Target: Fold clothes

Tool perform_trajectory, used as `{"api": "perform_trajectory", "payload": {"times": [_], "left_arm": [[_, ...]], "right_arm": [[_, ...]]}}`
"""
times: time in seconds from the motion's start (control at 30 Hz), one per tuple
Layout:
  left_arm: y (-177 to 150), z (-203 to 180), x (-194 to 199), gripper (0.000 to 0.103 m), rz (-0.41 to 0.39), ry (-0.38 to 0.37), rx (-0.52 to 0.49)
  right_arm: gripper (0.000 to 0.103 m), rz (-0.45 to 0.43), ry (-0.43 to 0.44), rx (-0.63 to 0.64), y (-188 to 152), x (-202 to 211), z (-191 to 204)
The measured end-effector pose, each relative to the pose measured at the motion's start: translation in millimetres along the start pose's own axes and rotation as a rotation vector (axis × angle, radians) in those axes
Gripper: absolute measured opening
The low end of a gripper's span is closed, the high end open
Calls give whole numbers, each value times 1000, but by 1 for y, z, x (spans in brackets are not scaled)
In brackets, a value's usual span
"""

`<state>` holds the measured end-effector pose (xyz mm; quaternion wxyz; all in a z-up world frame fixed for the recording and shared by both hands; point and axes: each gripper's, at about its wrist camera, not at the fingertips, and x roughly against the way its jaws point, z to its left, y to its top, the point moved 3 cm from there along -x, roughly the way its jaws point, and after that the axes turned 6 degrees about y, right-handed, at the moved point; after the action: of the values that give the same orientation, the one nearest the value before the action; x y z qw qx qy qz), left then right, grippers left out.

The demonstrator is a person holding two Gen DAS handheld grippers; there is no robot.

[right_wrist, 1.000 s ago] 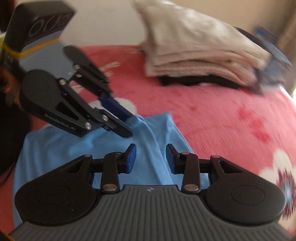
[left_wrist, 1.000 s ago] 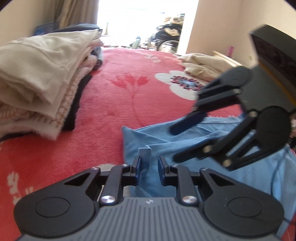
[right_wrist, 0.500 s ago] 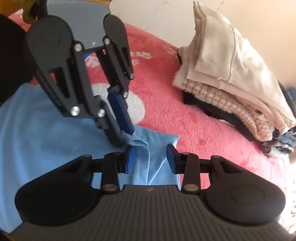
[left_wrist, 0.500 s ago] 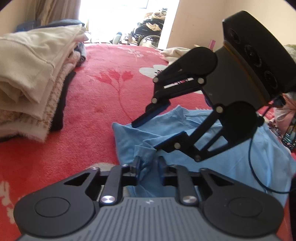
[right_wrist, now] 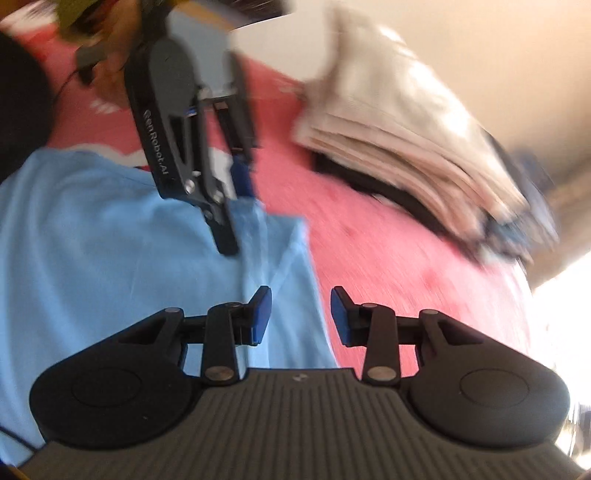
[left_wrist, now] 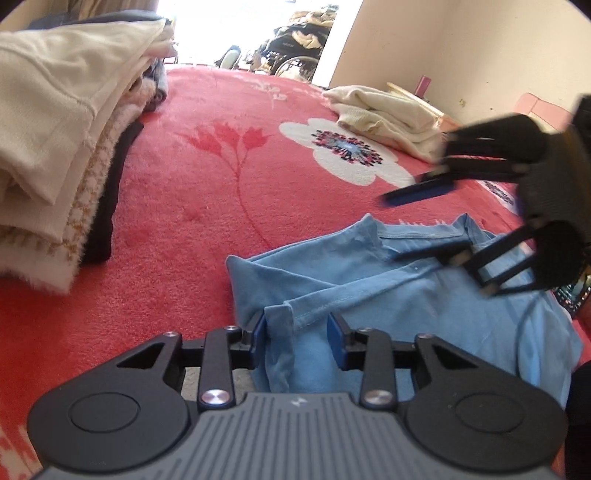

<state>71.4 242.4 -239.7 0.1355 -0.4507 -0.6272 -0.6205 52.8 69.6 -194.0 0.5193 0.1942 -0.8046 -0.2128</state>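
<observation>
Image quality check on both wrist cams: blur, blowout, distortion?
Left wrist: mostly sharp, doorway blown out, right claw smeared, fisheye bending at edges. Right wrist: heavy motion blur over the folded pile and red blanket, white glare at right edge.

The whole right wrist view is smearing with motion: the stack of folded clothes (right_wrist: pixel 413 147) is streaking, its layers running together. The blue shirt (right_wrist: pixel 110 258) is running off the left edge there. In the left wrist view the right gripper (left_wrist: pixel 428 221) is blurring, its body cut by the right edge, its lower finger hiding part of the shirt's collar.
</observation>
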Motion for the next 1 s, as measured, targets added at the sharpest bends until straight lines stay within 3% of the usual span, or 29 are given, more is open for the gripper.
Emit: {"api": "perform_trajectory", "payload": {"times": [0.07, 0.1, 0.23, 0.3, 0.4, 0.53, 0.63, 0.83, 1.0], "left_arm": [[0, -3, 1, 12, 0, 39, -1], [0, -5, 1, 9, 2, 66, -6], [-3, -28, 7, 6, -21, 207, -66], [-6, -40, 10, 6, -28, 294, -93], [-8, -50, 12, 6, -29, 366, -78], [-8, -54, 12, 6, -10, 446, -80], [-6, -56, 8, 6, 3, 478, -86], [-5, -61, -3, 6, 29, 519, -101], [-4, -63, -5, 6, 41, 533, -108]], "right_arm": [[34, -12, -49, -220, -19, 29, -8], [34, -24, -60, -363, -31, 44, -12], [34, -22, -117, -837, -95, 101, -1], [34, -7, -190, -975, -129, 122, 6], [34, 10, -305, -1150, -179, 149, 12], [34, -6, -421, -1315, -236, 171, -6], [34, -24, -445, -1374, -270, 178, -18], [34, -30, -369, -1393, -305, 167, -25], [30, -85, -293, -1311, -293, 167, -23]]}}
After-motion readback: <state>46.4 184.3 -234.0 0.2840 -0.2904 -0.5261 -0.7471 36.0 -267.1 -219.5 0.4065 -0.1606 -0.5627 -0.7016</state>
